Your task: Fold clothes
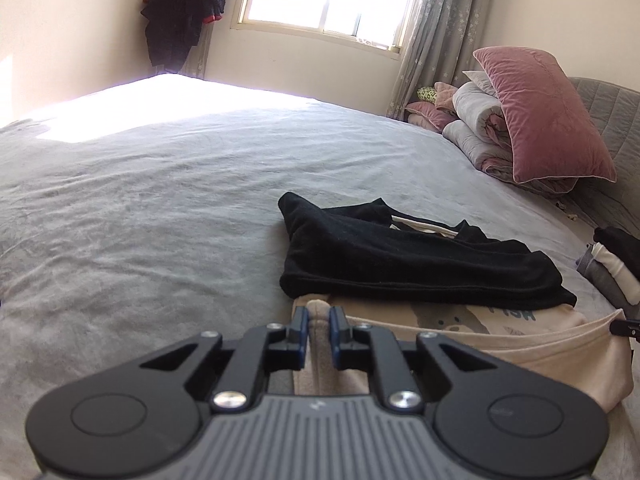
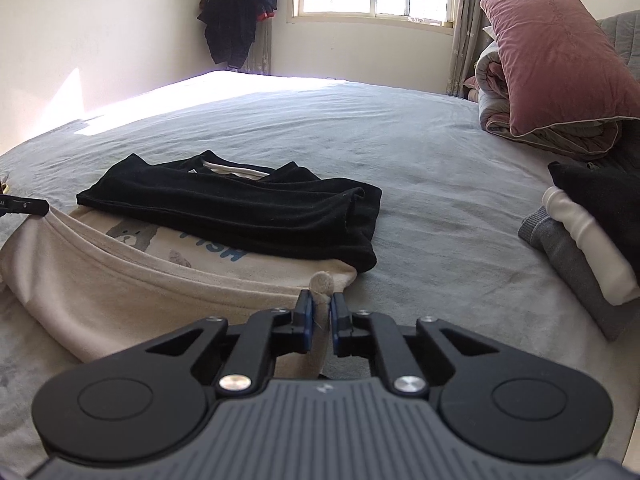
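Observation:
A beige garment (image 1: 540, 344) with a bear print and blue letters lies on the grey bed, its near edge lifted and stretched between both grippers. A folded black garment (image 1: 400, 256) rests on its far part. My left gripper (image 1: 319, 314) is shut on a bunched beige corner. In the right wrist view my right gripper (image 2: 321, 300) is shut on the other corner of the beige garment (image 2: 100, 280), in front of the black garment (image 2: 240, 208). A finger of the left gripper (image 2: 24, 206) shows at the left edge of that view.
A stack of folded clothes (image 2: 580, 240), grey, white and black, sits at the right. A pink pillow (image 2: 560, 52) leans on a rolled quilt at the headboard. Dark clothes (image 2: 236, 12) hang in the far corner by the window. The grey sheet (image 2: 440, 160) stretches beyond.

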The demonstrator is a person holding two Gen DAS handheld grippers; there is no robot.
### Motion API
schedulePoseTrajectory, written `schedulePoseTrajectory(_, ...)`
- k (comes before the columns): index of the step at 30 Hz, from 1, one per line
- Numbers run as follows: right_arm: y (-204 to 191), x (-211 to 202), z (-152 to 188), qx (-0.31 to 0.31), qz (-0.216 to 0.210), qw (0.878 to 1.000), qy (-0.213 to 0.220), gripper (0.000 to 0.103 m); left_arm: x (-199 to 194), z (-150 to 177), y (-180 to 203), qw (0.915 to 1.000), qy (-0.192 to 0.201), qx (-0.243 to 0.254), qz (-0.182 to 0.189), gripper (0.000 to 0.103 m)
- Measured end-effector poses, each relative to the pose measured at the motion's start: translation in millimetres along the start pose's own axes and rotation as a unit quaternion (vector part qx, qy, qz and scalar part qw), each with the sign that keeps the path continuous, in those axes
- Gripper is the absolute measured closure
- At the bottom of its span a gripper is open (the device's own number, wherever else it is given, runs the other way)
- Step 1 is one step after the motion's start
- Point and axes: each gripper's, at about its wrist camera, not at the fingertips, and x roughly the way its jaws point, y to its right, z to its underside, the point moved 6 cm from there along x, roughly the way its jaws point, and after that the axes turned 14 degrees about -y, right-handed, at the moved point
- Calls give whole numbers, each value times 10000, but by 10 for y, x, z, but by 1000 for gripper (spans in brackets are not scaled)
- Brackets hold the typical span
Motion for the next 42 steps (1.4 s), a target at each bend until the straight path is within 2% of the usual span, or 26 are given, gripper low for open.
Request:
schedulePoseTrajectory(8, 177, 216, -283, 503, 45, 9980, 382, 94, 157, -176, -68, 9987, 158, -432, -201, 92)
schedulePoseTrajectory(14, 230, 593, -197, 693, 94, 9975, 44, 94, 444, -181, -88, 9978, -181, -435, -459, 92)
schedulePoseTrajectory(18, 223, 674, -141, 618, 141, 9980, 57, 94, 536, -167, -68, 9971, -285, -308, -630, 91)
schedulePoseTrajectory(20, 213, 665, -133, 564, 162, 9982, 89, 94, 580, -160, -58, 9966, -334, -243, -714, 87)
schedulePoseTrajectory(21, 211, 657, -128, 550, 178, 9983, 105, 93, 568, -165, -61, 9962, -308, -242, -784, 84)
schedulePoseTrajectory(23, 225, 627, -134, 577, 277, 9979, 141, 76, 535, -176, -68, 9951, -246, -246, -929, 73)
schedulePoseTrajectory(24, 234, 604, -141, 593, 374, 9974, 176, 60, 498, -184, -65, 9945, -149, -244, -1006, 66)
schedulePoseTrajectory(25, 249, 566, -159, 626, 507, 9964, 260, 50, 458, -193, -60, 9938, -45, -242, -1083, 65)
schedulePoseTrajectory(28, 219, 411, -220, 610, 567, 9950, 544, 48, 328, -214, 39, 9931, 264, -39, -1140, 61)
schedulePoseTrajectory(30, 154, 320, -249, 544, 522, 9947, 699, 43, 249, -198, 157, 9951, 402, 175, -885, 57)
schedulePoseTrajectory(32, 38, 258, -255, 484, 266, 9954, 783, 35, 197, -162, 288, 9969, 448, 377, -534, 50)
schedulePoseTrajectory(33, -19, 258, -248, 450, 98, 9961, 754, 31, 201, -126, 340, 9977, 376, 451, -347, 45)
schedulePoseTrajectory(35, -137, 271, -219, 349, -147, 9971, 663, 31, 248, -31, 436, 9978, 137, 631, -154, 43)
schedulePoseTrajectory(38, -231, 338, -157, 302, -354, 9981, 402, 29, 369, 151, 481, 9938, -260, 1004, -404, 41)
schedulePoseTrajectory(42, -115, 489, 2, 572, -444, 9973, -73, 29, 335, 315, 371, 9923, -217, 1177, -327, 41)
